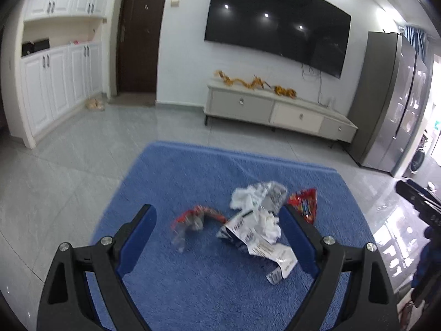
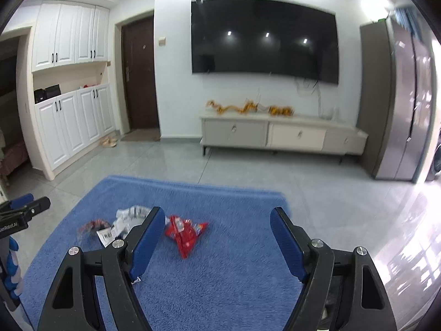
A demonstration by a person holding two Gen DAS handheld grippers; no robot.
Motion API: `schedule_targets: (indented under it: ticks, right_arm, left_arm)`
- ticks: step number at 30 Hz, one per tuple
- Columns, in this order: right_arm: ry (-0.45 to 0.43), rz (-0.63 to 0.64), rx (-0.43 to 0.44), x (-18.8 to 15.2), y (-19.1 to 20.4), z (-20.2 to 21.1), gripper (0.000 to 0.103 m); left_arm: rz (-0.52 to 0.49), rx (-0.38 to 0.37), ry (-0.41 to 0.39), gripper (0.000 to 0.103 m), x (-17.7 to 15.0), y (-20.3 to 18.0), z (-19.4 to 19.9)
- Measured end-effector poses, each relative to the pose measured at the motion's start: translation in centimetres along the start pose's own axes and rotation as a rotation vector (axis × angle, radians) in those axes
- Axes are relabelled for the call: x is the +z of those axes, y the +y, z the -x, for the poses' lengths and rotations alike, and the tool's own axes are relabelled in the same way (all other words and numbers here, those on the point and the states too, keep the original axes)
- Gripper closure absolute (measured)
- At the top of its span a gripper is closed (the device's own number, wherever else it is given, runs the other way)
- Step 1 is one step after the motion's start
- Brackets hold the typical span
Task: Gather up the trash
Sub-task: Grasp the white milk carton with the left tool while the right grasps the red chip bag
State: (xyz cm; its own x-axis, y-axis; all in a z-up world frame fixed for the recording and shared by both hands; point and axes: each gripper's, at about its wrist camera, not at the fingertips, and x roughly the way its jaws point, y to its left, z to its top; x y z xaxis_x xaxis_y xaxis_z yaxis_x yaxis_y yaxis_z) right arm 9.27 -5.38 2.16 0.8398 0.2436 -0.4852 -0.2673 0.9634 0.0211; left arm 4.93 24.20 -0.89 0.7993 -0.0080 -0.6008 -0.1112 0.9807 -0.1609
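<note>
While both tools tilt down toward the floor, the trash lies loose on the blue rug [image 1: 171, 171], none of it gripped.

Left wrist view: left gripper [image 1: 217, 216] spread wide, nothing between the blue pads [image 1: 140, 237]. It hangs above the rug, aimed at the pile in the lower centre of the frame. Between the finger lines, but farther off on the rug: a crumpled red wrapper [image 1: 197, 218] at left and a white printed paper scrap [image 1: 259, 237] at right, with a balled clear-and-white wrapper [image 1: 259, 195] just behind it. A red snack bag [image 1: 304, 202] sits right of the pile, partly hidden by the right finger. At the right edge of the frame, dark parts of the other tool and a blue sleeve show.

Right wrist view: right gripper [image 2: 217, 220] also released, jaws apart and empty. The red snack bag [image 2: 186, 233] lies just inside the left finger, lower centre-left. The paper and wrappers [image 2: 124, 220] sit farther left, partly behind that finger. The left tool pokes in at the left edge.

Background, upper frame: wall television [image 2: 264, 38], low cabinet [image 2: 275, 135], dark door [image 2: 140, 74].
</note>
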Motion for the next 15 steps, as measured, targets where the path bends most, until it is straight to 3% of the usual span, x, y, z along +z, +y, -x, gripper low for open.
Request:
schedule_targets:
  ticks: [8,15]
  right_arm:
    - [0.143,0.001,0.098,-1.7,0.6,-7.3,0.027]
    - [0.22,0.015,0.18,-2.6,1.2,-11.4,0.027]
  left_arm:
    - [0.162,-0.19,0.257,0.014,-3.5,-0.8,-7.6]
    - [0.243,-0.198,0.375,0.014,-4.4,-2.8,-11.6]
